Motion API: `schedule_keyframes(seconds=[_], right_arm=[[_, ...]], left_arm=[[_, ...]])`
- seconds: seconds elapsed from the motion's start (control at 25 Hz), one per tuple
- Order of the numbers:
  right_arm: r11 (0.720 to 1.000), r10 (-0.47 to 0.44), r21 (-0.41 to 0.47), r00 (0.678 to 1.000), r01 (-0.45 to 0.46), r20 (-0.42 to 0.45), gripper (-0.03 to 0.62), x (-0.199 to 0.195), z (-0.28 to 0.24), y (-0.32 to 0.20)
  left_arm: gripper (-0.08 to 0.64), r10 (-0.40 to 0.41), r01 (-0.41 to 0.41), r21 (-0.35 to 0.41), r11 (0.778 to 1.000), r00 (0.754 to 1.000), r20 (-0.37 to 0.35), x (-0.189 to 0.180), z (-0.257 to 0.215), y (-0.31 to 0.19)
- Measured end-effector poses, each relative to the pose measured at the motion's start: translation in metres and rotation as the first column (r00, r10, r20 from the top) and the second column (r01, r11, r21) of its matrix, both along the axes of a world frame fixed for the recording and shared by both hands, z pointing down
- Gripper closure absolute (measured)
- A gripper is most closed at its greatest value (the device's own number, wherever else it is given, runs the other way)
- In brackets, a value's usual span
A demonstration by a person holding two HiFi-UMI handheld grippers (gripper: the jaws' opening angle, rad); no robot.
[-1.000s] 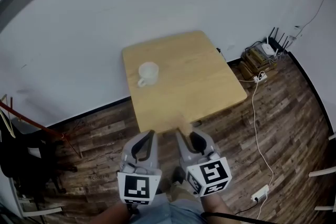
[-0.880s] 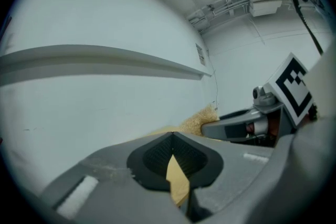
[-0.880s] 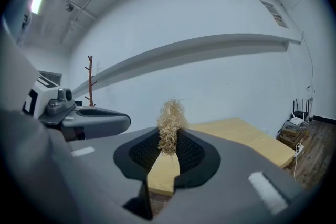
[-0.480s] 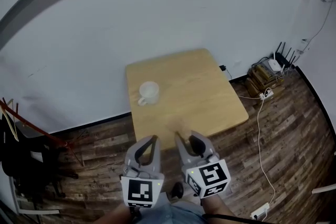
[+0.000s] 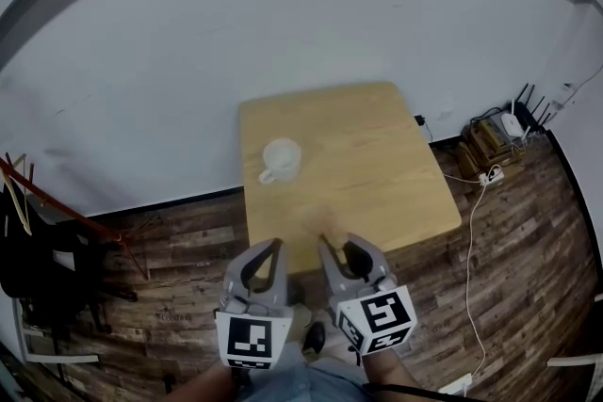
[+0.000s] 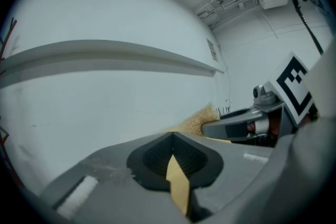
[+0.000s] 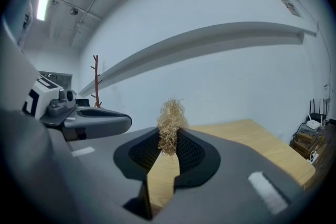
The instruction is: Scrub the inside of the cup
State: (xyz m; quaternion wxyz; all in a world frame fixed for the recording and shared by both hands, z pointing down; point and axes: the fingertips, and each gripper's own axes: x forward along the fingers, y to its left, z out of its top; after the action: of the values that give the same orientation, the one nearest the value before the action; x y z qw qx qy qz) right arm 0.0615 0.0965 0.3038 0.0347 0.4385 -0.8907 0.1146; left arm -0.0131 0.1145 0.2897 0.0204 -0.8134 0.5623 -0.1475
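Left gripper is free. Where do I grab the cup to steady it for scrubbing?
Probably the handle: the white cup stands upright, mouth up, with it jutting toward the near-left edge of the table. Bring the left gripper, now shut, in from that side, leaving the mouth open.

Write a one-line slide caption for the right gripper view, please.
Right gripper pinching a tuft of straw-coloured fibre between its jaws, with the wooden table ahead.

Soft even light, heavy fisheye vignetting
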Motion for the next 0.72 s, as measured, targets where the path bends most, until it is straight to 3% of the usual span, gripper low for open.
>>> schedule_keyframes(seconds=[0.28,0.72], right_arm=[[1.0,-0.006,-0.016,1.0,0.006,-0.023,0.515,-0.006,0.004,-0.054],[0.998,-0.041,-0.054,0.998,0.039,-0.038,0.515,-0.041,0.014,-0.144]], left_arm=[[0.538,-0.018,0.018,0.003,1.0,0.999,-0.034,-0.012,0.002,-0.052],[0.538,-0.094,0.089,-0.053,0.995,0.992,-0.085,-0.055,0.016,-0.137]])
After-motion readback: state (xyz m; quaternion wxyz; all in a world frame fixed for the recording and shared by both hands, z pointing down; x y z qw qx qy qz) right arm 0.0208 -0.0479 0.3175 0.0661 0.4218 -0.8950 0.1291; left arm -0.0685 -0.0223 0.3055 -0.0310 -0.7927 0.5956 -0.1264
